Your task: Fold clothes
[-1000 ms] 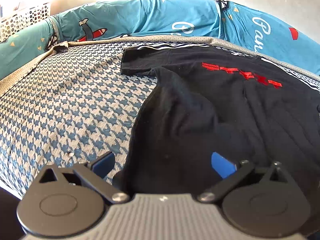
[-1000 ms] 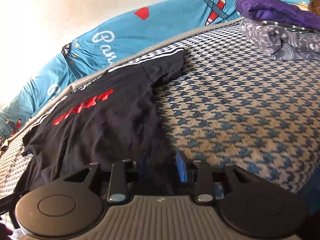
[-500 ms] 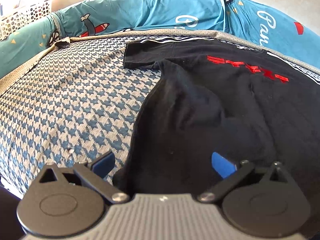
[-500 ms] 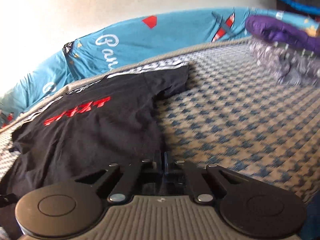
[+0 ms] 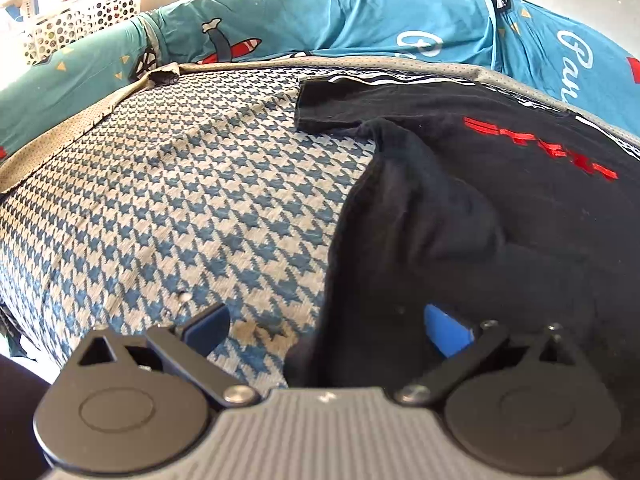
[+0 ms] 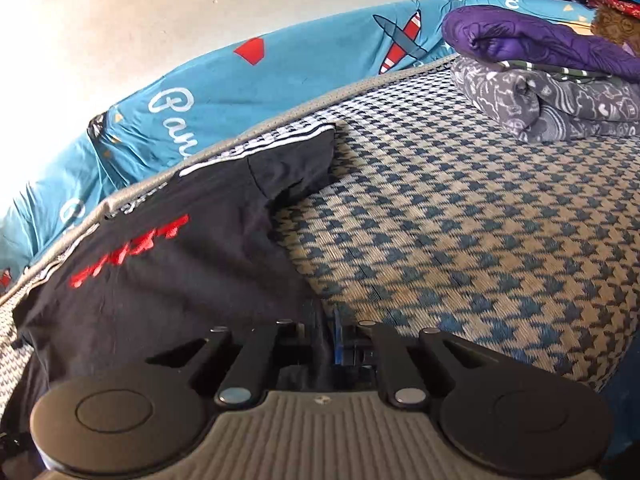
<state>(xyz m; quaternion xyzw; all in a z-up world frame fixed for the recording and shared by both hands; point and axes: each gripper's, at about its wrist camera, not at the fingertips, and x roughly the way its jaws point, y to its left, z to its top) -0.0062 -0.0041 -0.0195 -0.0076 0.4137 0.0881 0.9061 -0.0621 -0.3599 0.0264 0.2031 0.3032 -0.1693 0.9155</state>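
The jaws of the right gripper have just closed on the near hem of the black shirt (which lies flat on the bed), while the left gripper is open over its corner, so folding can begin.

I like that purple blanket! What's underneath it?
The purple blanket lies on a folded grey patterned cloth, with a thin striped layer peeking between them. The pile sits on the checked bed cover. Anything deeper inside the pile is covered.
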